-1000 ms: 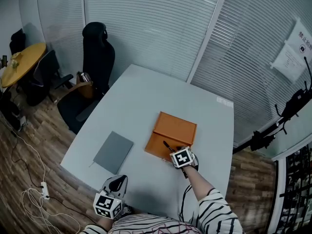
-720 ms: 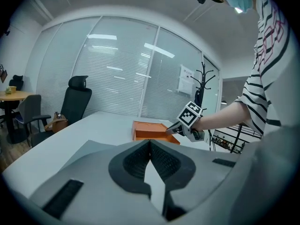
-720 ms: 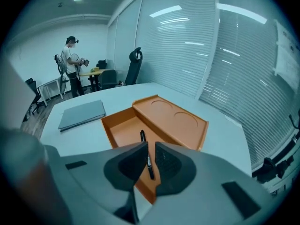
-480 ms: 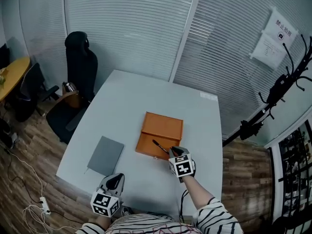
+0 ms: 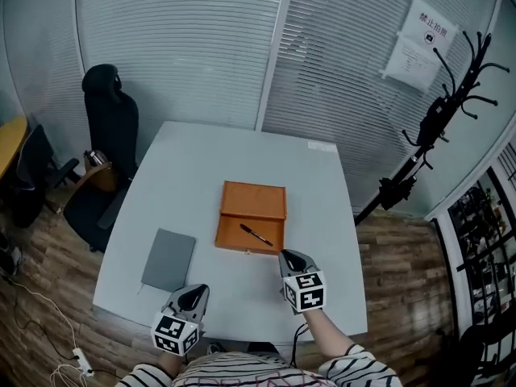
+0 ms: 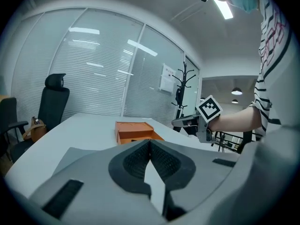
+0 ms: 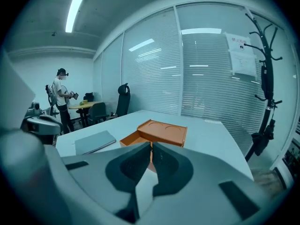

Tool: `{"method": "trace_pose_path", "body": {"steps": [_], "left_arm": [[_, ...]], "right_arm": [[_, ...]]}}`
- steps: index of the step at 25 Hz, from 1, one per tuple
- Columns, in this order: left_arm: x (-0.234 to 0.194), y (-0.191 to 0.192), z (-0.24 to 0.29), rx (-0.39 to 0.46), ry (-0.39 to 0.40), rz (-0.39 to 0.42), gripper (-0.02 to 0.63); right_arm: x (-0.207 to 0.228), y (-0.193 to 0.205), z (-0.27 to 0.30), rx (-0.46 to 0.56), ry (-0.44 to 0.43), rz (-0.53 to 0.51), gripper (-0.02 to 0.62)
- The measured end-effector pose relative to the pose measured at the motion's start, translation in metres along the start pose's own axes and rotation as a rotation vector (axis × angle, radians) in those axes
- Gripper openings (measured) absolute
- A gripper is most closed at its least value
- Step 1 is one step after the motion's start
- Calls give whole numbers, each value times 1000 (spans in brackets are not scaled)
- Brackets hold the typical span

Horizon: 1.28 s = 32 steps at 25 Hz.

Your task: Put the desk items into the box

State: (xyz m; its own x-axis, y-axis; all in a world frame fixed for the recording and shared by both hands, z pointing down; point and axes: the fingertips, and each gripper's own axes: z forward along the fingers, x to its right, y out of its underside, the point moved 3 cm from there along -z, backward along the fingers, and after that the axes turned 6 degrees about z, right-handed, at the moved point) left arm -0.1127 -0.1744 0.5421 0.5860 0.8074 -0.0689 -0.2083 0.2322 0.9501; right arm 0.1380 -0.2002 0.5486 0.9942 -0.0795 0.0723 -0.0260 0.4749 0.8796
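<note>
An open orange box (image 5: 252,202) lies in the middle of the white table (image 5: 242,151). A black pen (image 5: 256,235) rests slantwise in its near tray. A grey notebook (image 5: 168,260) lies flat to the box's left. My right gripper (image 5: 285,255) is shut and holds nothing, a little in front of the box's near right corner. My left gripper (image 5: 196,290) is shut and holds nothing at the table's near edge, just in front of the notebook. The right gripper view shows the box (image 7: 161,131) and notebook (image 7: 93,141) beyond the closed jaws. In the left gripper view the box (image 6: 133,130) lies ahead.
A black office chair (image 5: 105,111) stands off the table's far left corner, and a black coat stand (image 5: 435,127) is on the right. Blinds cover the glass walls behind. A person (image 7: 61,97) stands by a yellow round table far off.
The right gripper has let go of the pen, which now lies in the box, and has drawn back toward the near edge. The head view has shifted. The left gripper has stayed put.
</note>
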Motion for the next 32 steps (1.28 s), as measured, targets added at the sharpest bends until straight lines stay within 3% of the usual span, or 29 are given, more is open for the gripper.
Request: {"method": "trace_pose_path", "body": {"steps": [7,16,32], "left_arm": [[3,1,-8,0,59,41,21],[7,10,-26,15,78,51,21],[18,18,-36,25,102,38,21]], "right_arm": [[-17,23,-49,51,46,65,32],[-35,52,-96,105,104,183,26],[-63,66,-117,110,92,172,26]]}}
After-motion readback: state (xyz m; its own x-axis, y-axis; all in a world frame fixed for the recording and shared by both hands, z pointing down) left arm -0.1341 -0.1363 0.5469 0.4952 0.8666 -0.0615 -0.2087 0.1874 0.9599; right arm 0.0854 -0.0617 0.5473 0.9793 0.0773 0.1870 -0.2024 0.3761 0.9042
